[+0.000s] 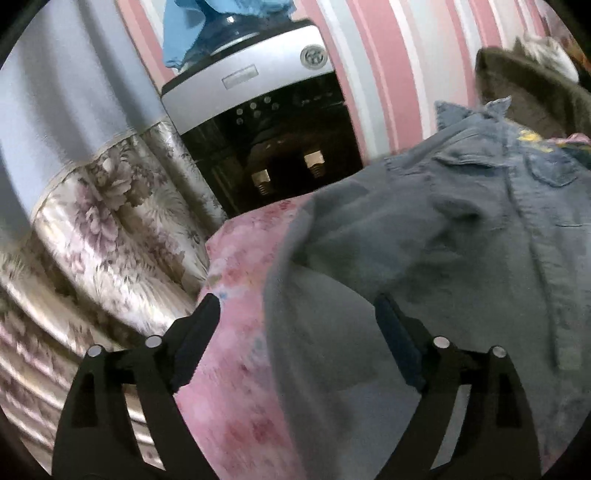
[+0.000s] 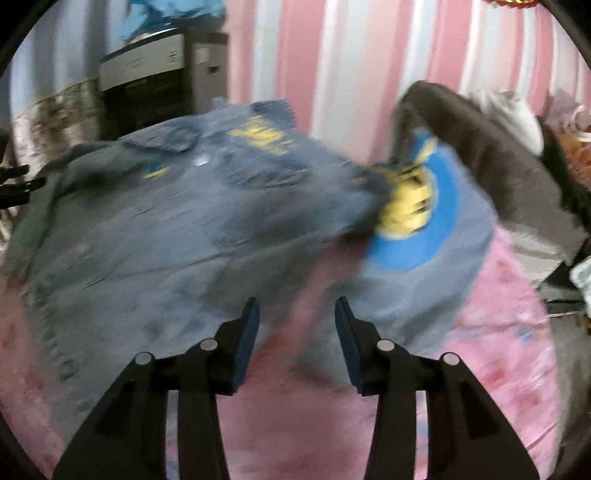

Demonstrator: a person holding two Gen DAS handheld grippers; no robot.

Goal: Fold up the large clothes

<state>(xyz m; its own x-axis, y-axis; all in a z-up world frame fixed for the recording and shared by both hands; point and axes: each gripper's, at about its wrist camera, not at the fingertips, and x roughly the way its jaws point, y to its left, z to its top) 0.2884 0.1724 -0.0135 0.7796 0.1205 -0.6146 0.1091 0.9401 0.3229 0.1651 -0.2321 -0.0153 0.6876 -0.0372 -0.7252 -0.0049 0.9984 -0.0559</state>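
Left wrist view: left gripper [image 1: 295, 306] w/ fingers spread wide, nothing between them, hovering over the near edge of the bed. The denim jacket [image 1: 461, 229] lies spread on the pink floral bedsheet [image 1: 243, 280], front up, chest pockets and button strip showing; its left edge runs down betw. the two fingers, right finger [image 1: 399, 343] over the cloth, left finger [image 1: 195, 339] over bare sheet. Can't tell if either touches. Floral curtain [image 1: 103, 221] hangs at left, a silver-and-black appliance [image 1: 258, 110] behind the bed w/ blue cloth [image 1: 192, 33] draped on top. Pink-striped wall [image 1: 388, 55] at back, a dark brown garment [image 1: 532, 92] top right.

Right wrist view, blurry: right gripper [image 2: 297, 306] also spread apart, holding nothing, above the bedsheet [image 2: 498, 332] just short of the jacket's [image 2: 166, 236] lower edge. Jacket fills the left and middle; at its right side a patch w/ blue and yellow print [image 2: 413, 221] shows. Brown garment [image 2: 487, 155] beyond it, near the wall [image 2: 332, 74]. Left gripper's tips [image 2: 22, 182] peek in at far left, by the jacket's edge.
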